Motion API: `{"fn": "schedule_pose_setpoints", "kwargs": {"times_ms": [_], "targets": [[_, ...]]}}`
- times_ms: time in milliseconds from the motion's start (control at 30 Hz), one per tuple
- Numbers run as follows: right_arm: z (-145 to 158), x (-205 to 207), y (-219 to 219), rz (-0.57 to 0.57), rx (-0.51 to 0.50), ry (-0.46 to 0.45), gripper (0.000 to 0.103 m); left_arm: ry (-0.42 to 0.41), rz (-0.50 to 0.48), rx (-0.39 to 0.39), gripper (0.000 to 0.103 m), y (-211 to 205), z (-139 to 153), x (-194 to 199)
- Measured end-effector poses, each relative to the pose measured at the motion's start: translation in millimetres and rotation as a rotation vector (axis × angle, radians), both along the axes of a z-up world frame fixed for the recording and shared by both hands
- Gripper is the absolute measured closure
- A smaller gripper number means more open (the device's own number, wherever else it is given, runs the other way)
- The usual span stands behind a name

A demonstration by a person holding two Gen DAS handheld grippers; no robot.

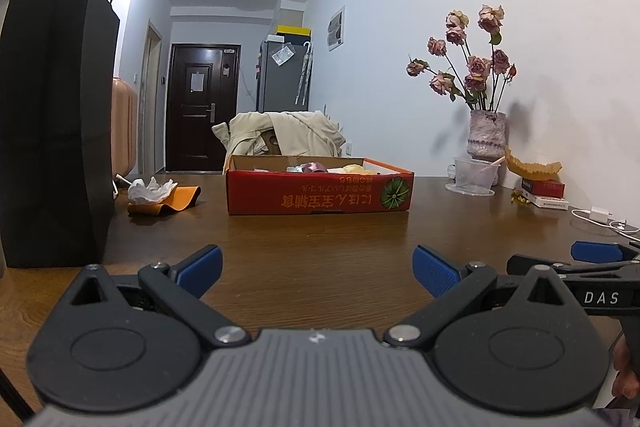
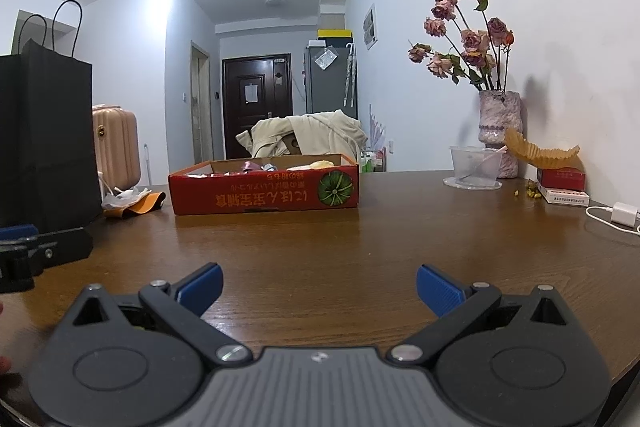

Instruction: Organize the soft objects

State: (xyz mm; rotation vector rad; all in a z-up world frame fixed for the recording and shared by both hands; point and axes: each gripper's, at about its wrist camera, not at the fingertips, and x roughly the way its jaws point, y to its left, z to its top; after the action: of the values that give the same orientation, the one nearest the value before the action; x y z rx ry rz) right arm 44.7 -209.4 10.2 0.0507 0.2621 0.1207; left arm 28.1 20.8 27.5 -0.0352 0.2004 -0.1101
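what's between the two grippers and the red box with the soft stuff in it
Nothing visible. Only bare wooden table lies between the open left gripper, the open right gripper and the red box. The black bag stands off to the left.

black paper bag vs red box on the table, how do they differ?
The black paper bag stands tall and upright with loop handles; the red box is low and flat. The bag is plain, while the box carries printed text and a green squash picture. The box's open top shows small items; the bag's contents are hidden. Both sit on the wooden table, neither touched by a gripper.
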Motion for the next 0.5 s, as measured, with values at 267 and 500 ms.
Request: {"fn": "schedule_pose_setpoints", "kwargs": {"times_ms": [267,500], "targets": [[1.1,-0.6,-0.3,-0.003,0.000,-0.014,0.000,-0.005,0.010,-0.001,0.000,0.5,0.0,-0.9],[1.0,-0.7,0.2,-0.001,0.000,-0.014,0.000,-0.006,0.000,0.006,0.000,-0.7,1.0,-0.2]]}}
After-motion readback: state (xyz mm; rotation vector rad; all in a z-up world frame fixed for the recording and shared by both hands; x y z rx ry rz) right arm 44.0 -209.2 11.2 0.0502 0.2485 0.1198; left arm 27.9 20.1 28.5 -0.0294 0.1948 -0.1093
